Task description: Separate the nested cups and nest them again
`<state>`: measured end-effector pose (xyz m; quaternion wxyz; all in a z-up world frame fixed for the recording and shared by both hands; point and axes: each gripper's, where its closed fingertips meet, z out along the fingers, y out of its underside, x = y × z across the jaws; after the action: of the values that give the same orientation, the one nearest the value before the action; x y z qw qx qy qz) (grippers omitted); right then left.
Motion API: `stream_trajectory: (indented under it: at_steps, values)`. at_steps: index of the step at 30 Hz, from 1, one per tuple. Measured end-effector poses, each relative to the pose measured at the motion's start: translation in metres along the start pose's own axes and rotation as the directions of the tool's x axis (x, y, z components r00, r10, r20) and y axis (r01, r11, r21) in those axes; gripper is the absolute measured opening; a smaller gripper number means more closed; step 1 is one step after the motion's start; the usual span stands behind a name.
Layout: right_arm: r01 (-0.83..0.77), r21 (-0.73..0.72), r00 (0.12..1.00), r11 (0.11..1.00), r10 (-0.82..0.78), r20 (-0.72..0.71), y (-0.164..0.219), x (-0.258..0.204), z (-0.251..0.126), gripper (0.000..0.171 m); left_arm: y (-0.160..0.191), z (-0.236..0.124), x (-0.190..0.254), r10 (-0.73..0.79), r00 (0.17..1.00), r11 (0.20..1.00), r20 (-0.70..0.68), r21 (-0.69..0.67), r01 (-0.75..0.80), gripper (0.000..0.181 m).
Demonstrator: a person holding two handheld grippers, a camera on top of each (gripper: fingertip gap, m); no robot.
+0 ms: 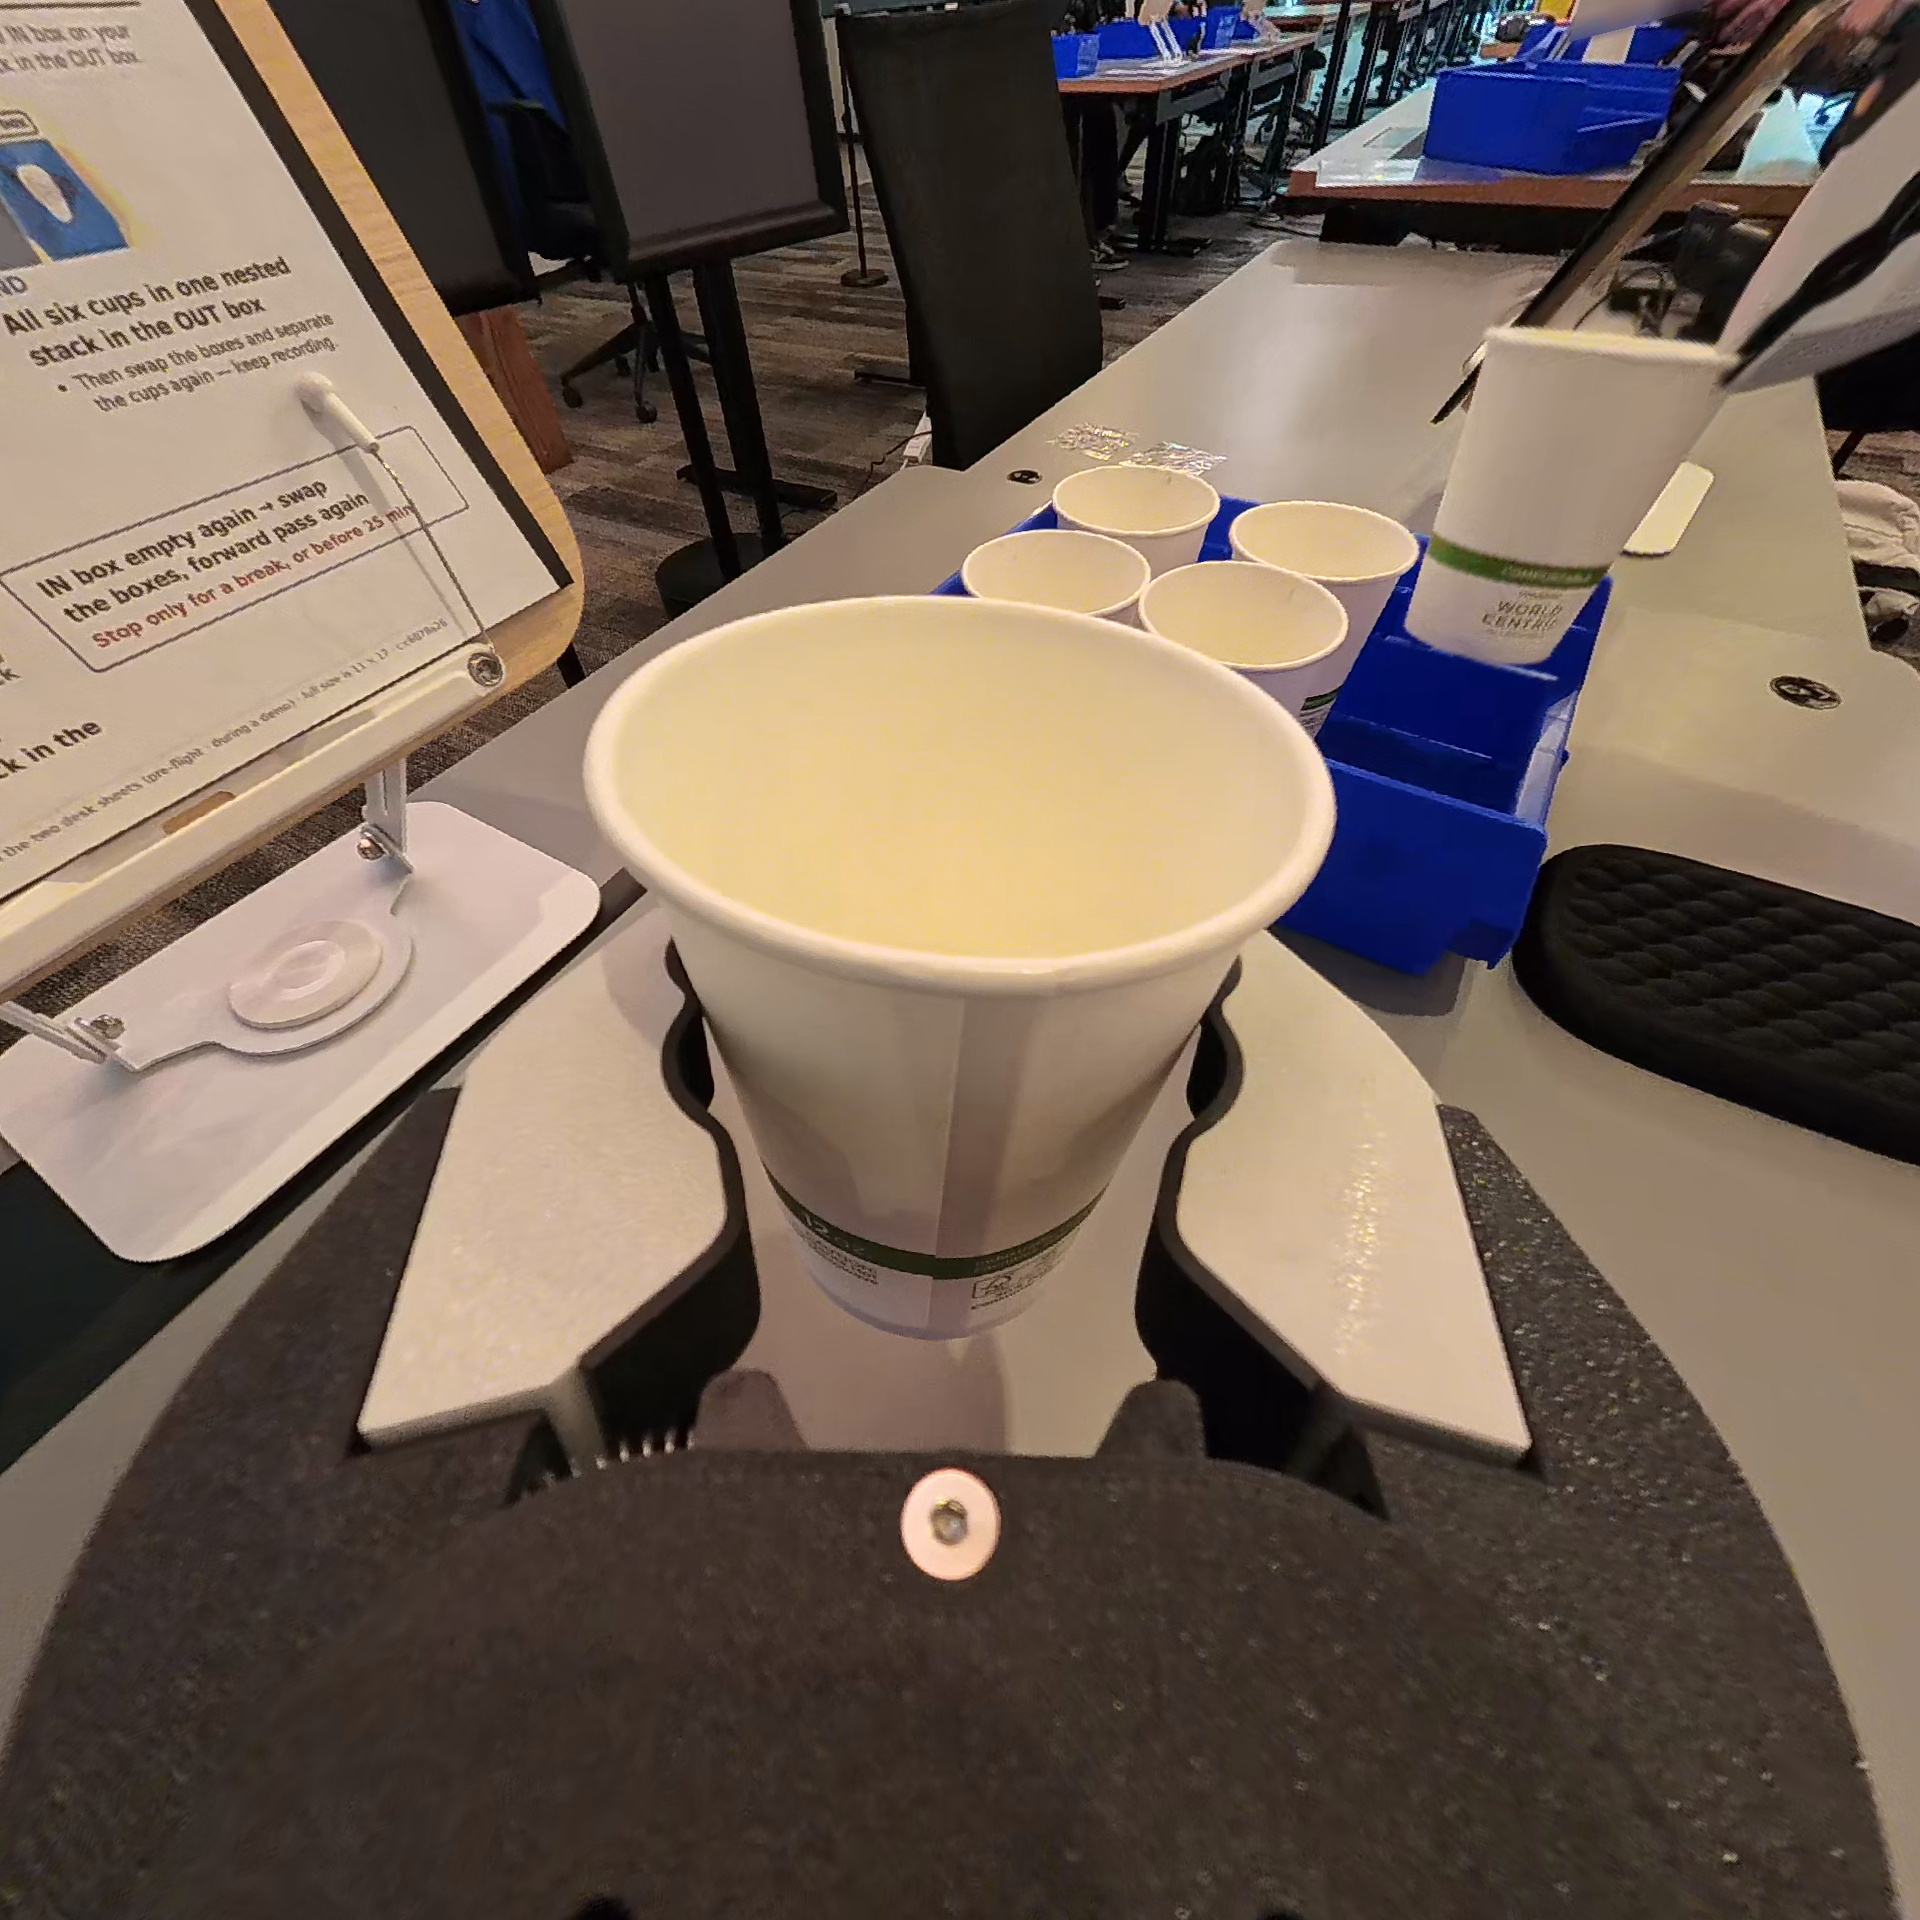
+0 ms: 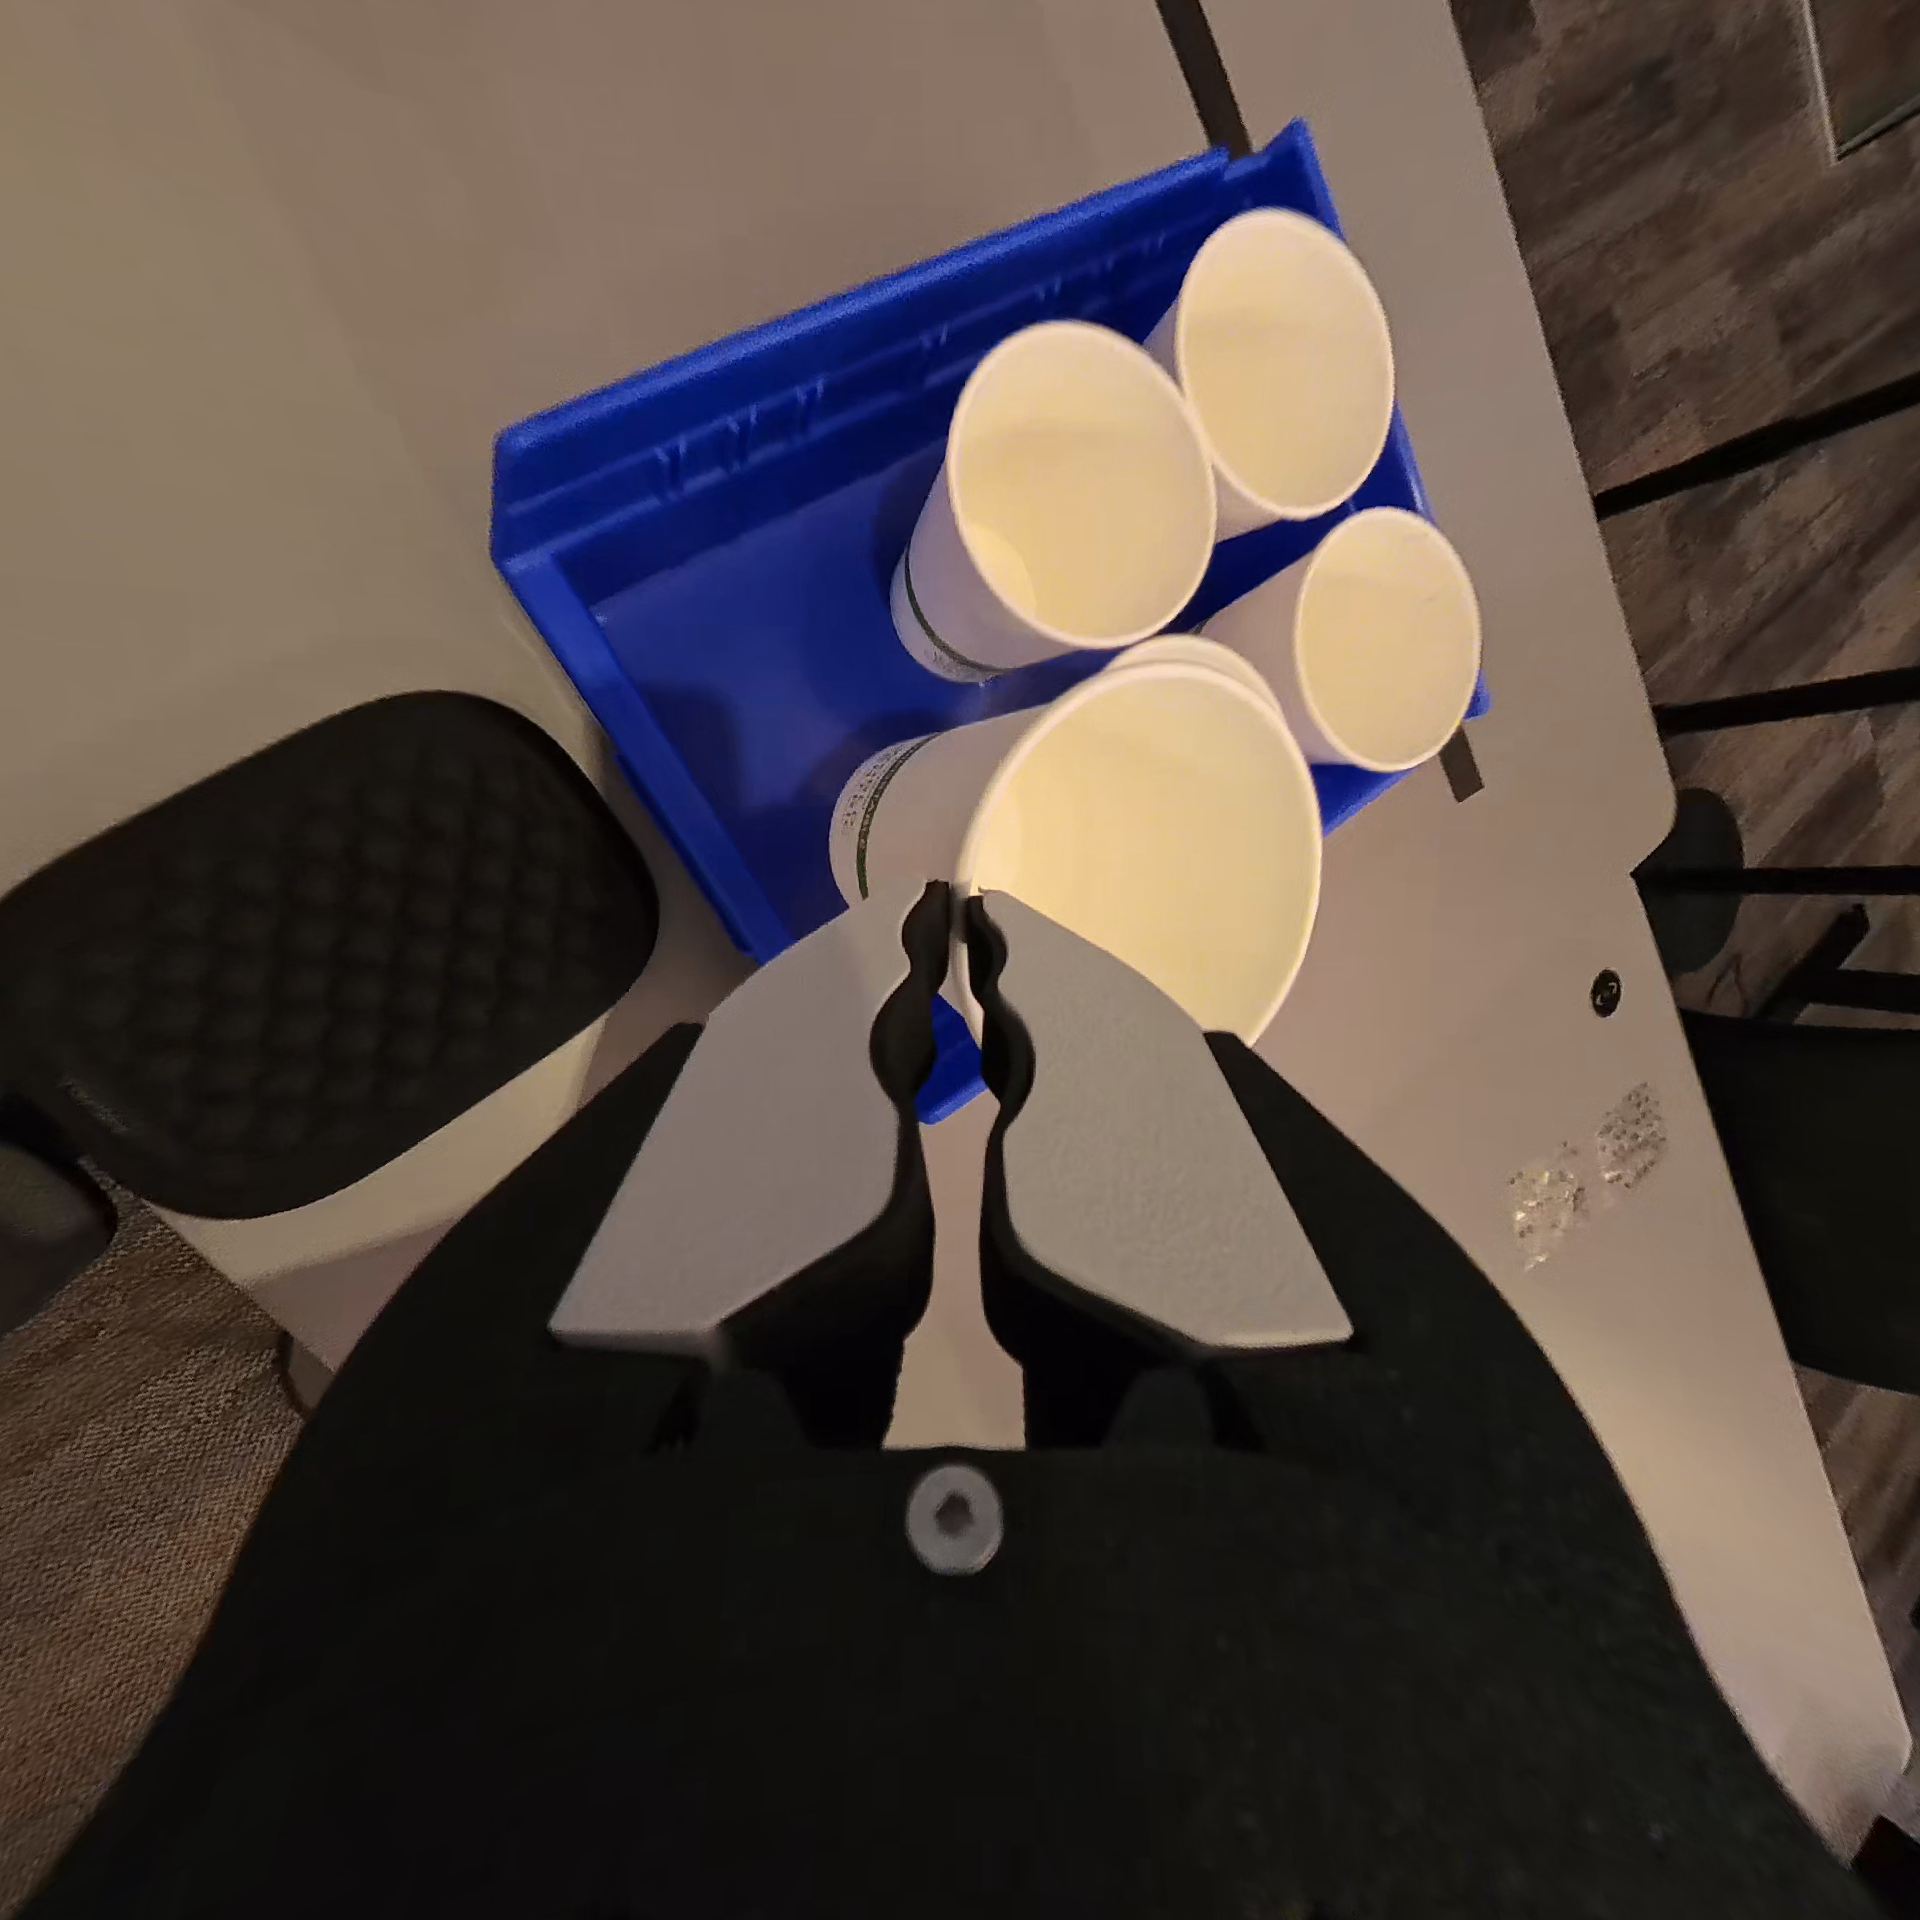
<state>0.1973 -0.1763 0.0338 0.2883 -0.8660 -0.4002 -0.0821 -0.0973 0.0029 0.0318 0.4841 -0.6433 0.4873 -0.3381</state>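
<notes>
Paper cups are the whole job here, white with a green band near the base. The left gripper has its fingers spread about halfway and pressed against the sides of one upright paper cup, gripping it around the lower wall, well below the rolled rim. Ahead of that claw and to its right sits a blue bin with four loose cups standing at its far end.

The right gripper has its fingers nearly pressed together, pinching the rim wall of a second cup, one tip outside and one inside. That cup hangs just ahead of the claw over the near part of the bin; a second rim peeks out behind it, so another cup may lie underneath, though I cannot tell whether the two are nested. A black mesh pad lies to this claw's left on the grey desk.

These cups should be very light, thin-walled and easy to crush or ovalise, and smooth enough to slip. A gentle squeeze low on the taper, or a rim pinch as here, looks soundest; nested ones may stick and lift together.
</notes>
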Motion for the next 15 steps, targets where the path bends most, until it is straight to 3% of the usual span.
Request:
stream_trajectory:
  at_steps: [15]
  values:
    - [0.045,-0.096,0.999,0.994,-0.043,0.019,0.044,-0.024,0.052,0.003,0.002,0.001,0.0,-0.001,1.0,1.0,0.0,-0.005,0.001,0.092]
